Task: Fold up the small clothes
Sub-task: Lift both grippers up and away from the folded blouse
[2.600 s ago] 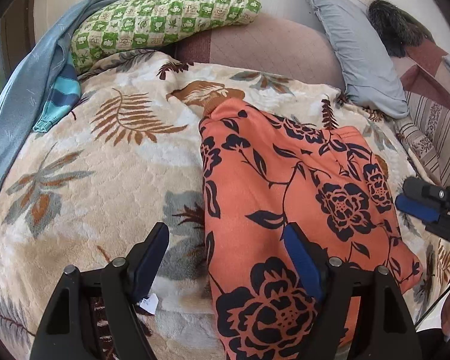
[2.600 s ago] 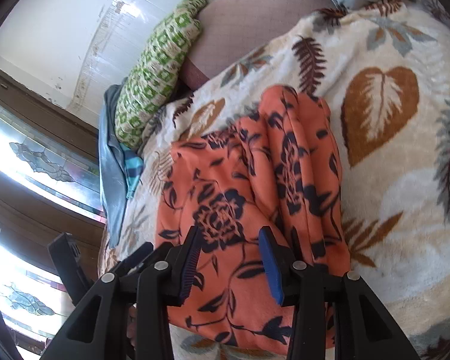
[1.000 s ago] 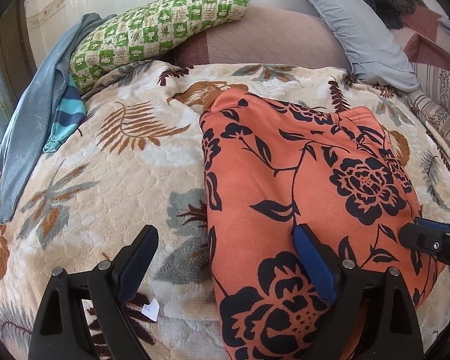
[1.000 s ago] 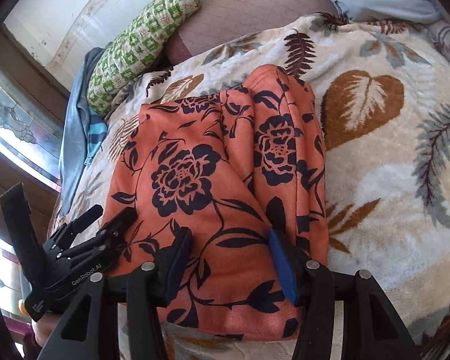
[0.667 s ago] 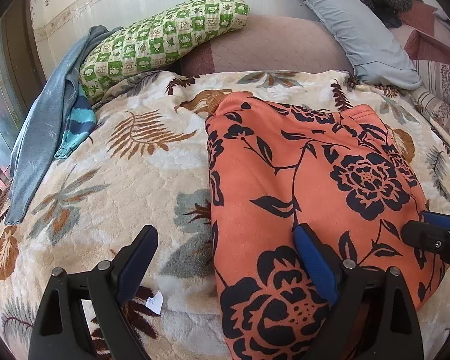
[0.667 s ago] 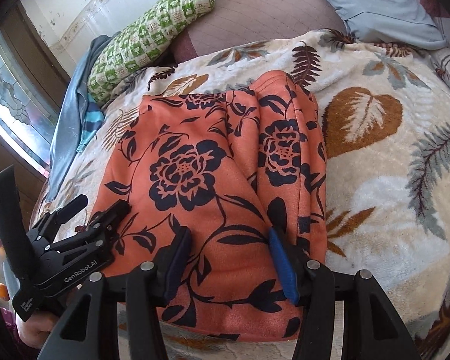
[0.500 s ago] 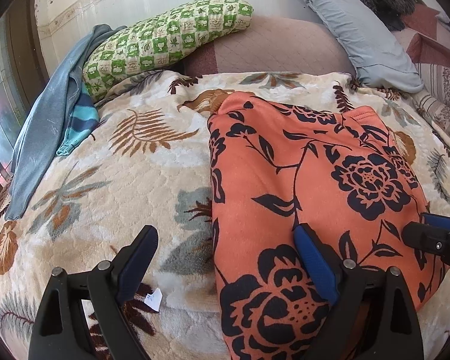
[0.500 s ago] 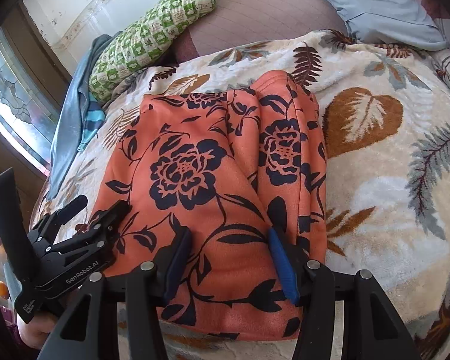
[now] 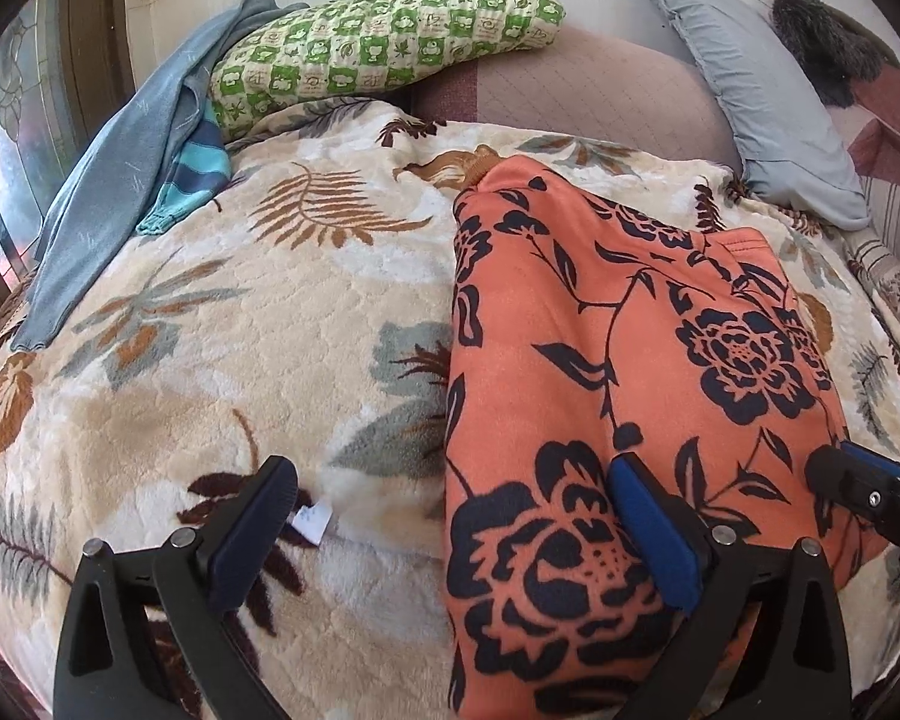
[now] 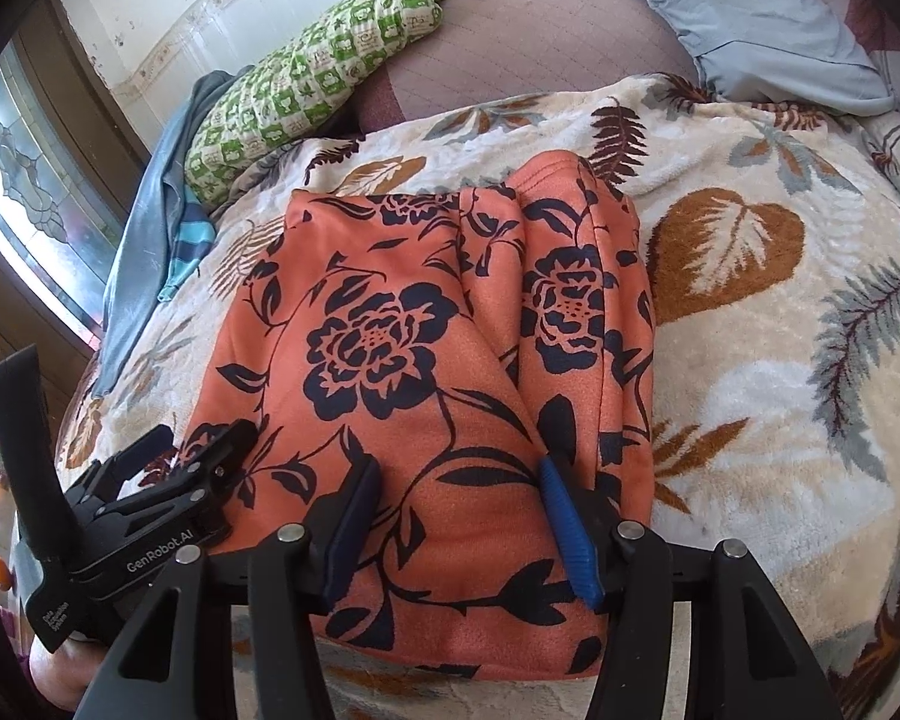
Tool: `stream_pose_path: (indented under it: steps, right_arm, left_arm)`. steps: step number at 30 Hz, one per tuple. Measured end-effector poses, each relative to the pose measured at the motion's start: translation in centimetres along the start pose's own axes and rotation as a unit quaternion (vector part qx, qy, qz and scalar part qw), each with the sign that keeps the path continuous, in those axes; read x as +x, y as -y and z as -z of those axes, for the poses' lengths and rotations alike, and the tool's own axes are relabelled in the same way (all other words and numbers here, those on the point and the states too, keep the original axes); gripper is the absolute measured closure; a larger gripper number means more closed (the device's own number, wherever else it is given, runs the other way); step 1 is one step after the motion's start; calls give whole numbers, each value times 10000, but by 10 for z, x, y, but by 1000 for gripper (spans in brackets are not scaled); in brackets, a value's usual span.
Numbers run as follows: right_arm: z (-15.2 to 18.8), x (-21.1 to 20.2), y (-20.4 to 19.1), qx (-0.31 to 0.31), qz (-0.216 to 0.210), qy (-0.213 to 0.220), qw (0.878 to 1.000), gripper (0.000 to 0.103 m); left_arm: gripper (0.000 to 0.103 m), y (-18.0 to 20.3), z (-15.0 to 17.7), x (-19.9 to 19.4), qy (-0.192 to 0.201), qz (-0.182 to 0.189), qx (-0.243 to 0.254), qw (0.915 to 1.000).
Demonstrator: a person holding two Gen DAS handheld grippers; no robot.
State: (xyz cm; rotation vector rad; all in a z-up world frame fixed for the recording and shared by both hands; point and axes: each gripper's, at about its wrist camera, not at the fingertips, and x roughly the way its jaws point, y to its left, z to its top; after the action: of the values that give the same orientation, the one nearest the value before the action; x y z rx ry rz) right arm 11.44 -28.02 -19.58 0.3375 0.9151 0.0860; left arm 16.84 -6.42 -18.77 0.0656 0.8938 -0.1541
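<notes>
An orange garment with black flowers (image 9: 618,372) lies folded lengthwise on a leaf-patterned blanket (image 9: 222,348). It also shows in the right wrist view (image 10: 426,372), with a folded strip along its right side. My left gripper (image 9: 450,531) is open, straddling the garment's near left edge, its right finger on the cloth. My right gripper (image 10: 456,516) is open over the garment's near end, both fingers resting on or just above the cloth. The left gripper (image 10: 168,480) shows at the left of the right wrist view.
A green checked pillow (image 9: 378,54), a grey-blue pillow (image 9: 762,96) and a brown cushion (image 9: 582,84) lie at the back. A blue garment with a striped cuff (image 9: 126,180) hangs at the blanket's left. A small white tag (image 9: 312,519) lies on the blanket.
Both grippers have drawn back slightly toward the garment's near end and levelled out. The garment lies flatter and has stayed in place. Both stay open.
</notes>
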Motion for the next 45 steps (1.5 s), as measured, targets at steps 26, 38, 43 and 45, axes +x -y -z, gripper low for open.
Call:
stream_pose_path:
  steps: [26, 38, 43, 45]
  right_arm:
    - [40, -212, -49, -458, -71, 1506, 9875, 40]
    - [45, -248, -83, -733, 193, 1746, 9817, 38]
    - [48, -245, -88, -827, 186, 1692, 9819, 38]
    - [48, -245, -89, -852, 153, 1693, 9818, 38]
  left_arm:
    - [0, -15, 3, -245, 1597, -728, 220, 9842]
    - [0, -19, -4, -289, 1811, -729, 141, 9806]
    - [0, -18, -6, -292, 1770, -588, 119, 9824]
    - [0, -18, -6, -292, 1755, -604, 128, 9825]
